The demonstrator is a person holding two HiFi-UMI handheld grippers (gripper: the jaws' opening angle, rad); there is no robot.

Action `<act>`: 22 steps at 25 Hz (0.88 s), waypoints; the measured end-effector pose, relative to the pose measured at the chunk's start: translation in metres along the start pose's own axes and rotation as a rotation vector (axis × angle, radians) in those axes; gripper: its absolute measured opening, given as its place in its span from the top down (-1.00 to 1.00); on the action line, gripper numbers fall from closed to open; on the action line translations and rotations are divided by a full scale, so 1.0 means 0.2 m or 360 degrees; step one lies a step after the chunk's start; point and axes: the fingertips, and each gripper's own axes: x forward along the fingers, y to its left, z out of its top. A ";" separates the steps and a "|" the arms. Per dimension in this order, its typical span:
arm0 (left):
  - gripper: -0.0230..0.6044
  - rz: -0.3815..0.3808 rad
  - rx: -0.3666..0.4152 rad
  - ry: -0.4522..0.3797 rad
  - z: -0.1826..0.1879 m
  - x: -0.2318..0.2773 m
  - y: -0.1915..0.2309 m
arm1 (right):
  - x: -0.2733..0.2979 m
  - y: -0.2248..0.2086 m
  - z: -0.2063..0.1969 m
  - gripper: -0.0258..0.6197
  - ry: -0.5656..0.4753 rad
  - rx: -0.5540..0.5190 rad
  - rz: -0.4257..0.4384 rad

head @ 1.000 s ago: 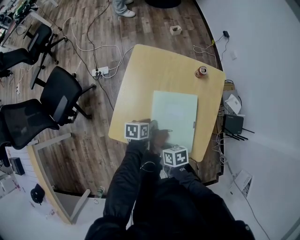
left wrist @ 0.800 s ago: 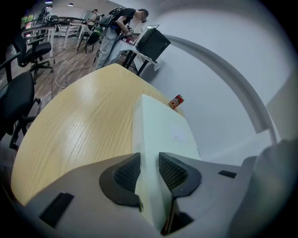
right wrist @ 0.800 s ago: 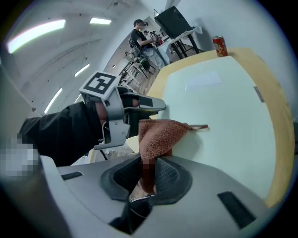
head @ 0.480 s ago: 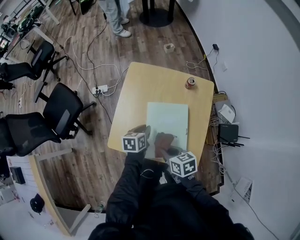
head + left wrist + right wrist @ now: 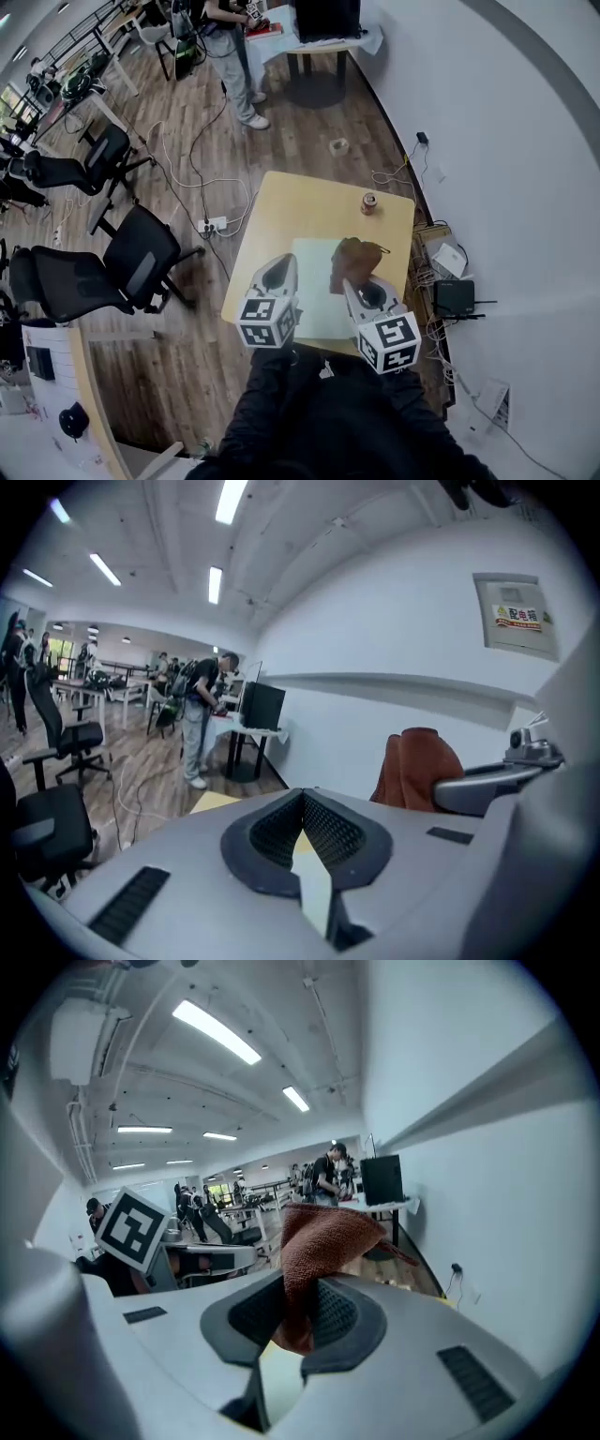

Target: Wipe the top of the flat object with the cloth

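Above one table [image 5: 281,202] and one can [image 5: 368,202], right gripper [image 5: 350,283] pinches one cloth [image 5: 354,260].

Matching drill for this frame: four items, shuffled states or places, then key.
1 cloth
2 can
3 left hand-held gripper
4 flat sheet

A shut, empty
B on the table near its far right corner
C flat on mid-table
D pinched by the right hand-held gripper

Pairs: 1-D, 2-B, 3-A, 4-C.
Left jaws have just been closing, nothing between them.

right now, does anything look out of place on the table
Nothing spilled or damaged. The cloth hangs bunched from the right gripper, held up off the sheet. A can stands near the table's far corner.
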 end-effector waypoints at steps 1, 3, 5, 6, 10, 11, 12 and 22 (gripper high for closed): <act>0.82 0.0005 0.0037 -0.0053 0.07 -0.03 -0.04 | -0.04 -0.01 0.07 0.71 -0.0057 -0.0034 -0.0020; 0.82 0.0009 0.0101 -0.0150 0.21 -0.10 -0.12 | -0.12 -0.01 0.19 0.71 -0.0153 -0.0101 -0.0049; 0.82 0.0011 0.0144 -0.0230 0.32 -0.16 -0.18 | -0.18 0.01 0.28 0.71 -0.0228 -0.0160 -0.0067; 0.82 0.0012 0.0159 -0.0261 0.36 -0.19 -0.21 | -0.21 0.01 0.32 0.71 -0.0259 -0.0181 -0.0074; 0.82 0.0022 0.0218 -0.0329 0.45 -0.29 -0.29 | -0.30 0.05 0.39 0.72 -0.0345 -0.0234 -0.0091; 0.82 0.0025 0.0239 -0.0337 0.46 -0.30 -0.31 | -0.32 0.05 0.41 0.72 -0.0360 -0.0245 -0.0094; 0.82 0.0027 0.0257 -0.0345 0.47 -0.31 -0.32 | -0.33 0.05 0.42 0.72 -0.0373 -0.0254 -0.0098; 0.82 0.0001 0.0310 -0.0398 0.54 -0.39 -0.40 | -0.41 0.08 0.45 0.72 -0.0423 -0.0287 -0.0140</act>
